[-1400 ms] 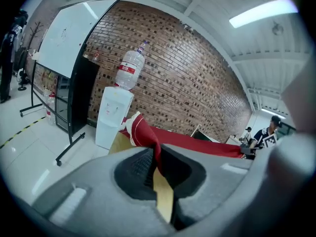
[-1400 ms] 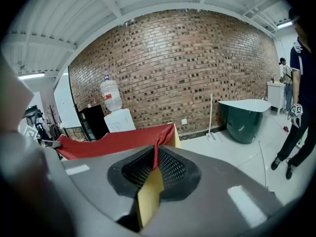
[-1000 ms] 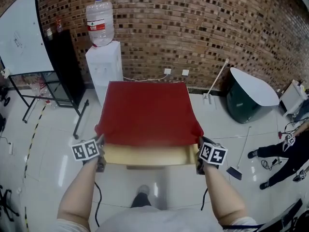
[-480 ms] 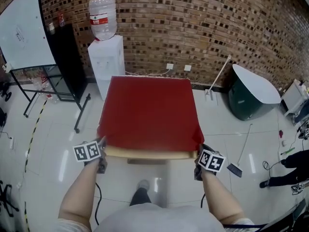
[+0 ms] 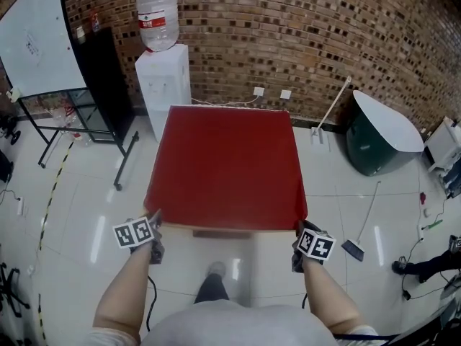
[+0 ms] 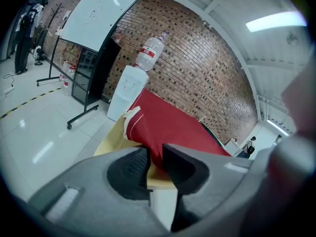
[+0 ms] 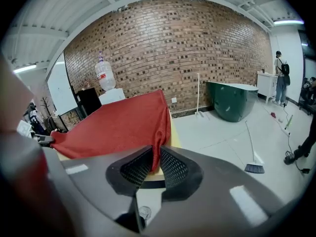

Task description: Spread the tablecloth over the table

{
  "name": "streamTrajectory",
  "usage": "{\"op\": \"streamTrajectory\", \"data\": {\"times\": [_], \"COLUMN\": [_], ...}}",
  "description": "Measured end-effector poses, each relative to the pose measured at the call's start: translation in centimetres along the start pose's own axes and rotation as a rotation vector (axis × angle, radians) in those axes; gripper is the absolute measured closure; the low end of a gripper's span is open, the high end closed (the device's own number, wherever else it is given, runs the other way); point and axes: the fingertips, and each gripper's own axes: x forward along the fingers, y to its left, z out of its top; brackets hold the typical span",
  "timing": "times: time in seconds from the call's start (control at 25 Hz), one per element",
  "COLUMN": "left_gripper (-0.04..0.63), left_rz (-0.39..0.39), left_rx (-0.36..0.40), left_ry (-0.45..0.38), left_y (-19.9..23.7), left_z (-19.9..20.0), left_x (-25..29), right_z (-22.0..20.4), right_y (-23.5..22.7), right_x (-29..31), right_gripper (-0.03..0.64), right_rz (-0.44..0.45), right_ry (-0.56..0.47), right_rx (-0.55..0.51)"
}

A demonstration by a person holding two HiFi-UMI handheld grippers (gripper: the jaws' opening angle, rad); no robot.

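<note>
Red tablecloth (image 5: 227,164) laid flat over table (image 6: 109,142), long axis run near to far; near corners pinched between left gripper (image 5: 154,223) and right gripper (image 5: 300,228), jaws opening

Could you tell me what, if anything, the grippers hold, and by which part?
The red tablecloth, by its near corners: left gripper on the left one, right gripper on the right. Both jaws are opening, cloth between them.

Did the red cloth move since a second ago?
Yes. The red cloth slid toward the person: the table's bare near strip is almost covered now.
</note>
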Motion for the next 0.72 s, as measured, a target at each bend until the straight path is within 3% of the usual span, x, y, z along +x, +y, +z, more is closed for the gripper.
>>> {"op": "streamTrajectory", "data": {"times": [0.24, 0.44, 0.72], "left_gripper": [0.499, 0.499, 0.500], "left_rz": [0.029, 0.069, 0.121], "left_rx": [-0.008, 0.040, 0.003], "left_ry": [0.003, -0.004, -0.028], "left_y": [1.4, 2.2, 4.2], "left_z": [-1.5, -2.0, -2.8], "left_x": [-1.7, -3.6, -6.0], "right_z": [-0.9, -1.2, -2.2], "right_y": [-1.0, -1.8, -5.1], "right_x": [0.1, -0.5, -2.0], "right_gripper": [0.543, 0.532, 0.608], "right_rz": [-0.011, -0.035, -0.128], "right_ry": [0.015, 0.010, 0.009], "right_rx": [0.001, 0.009, 0.044]}}
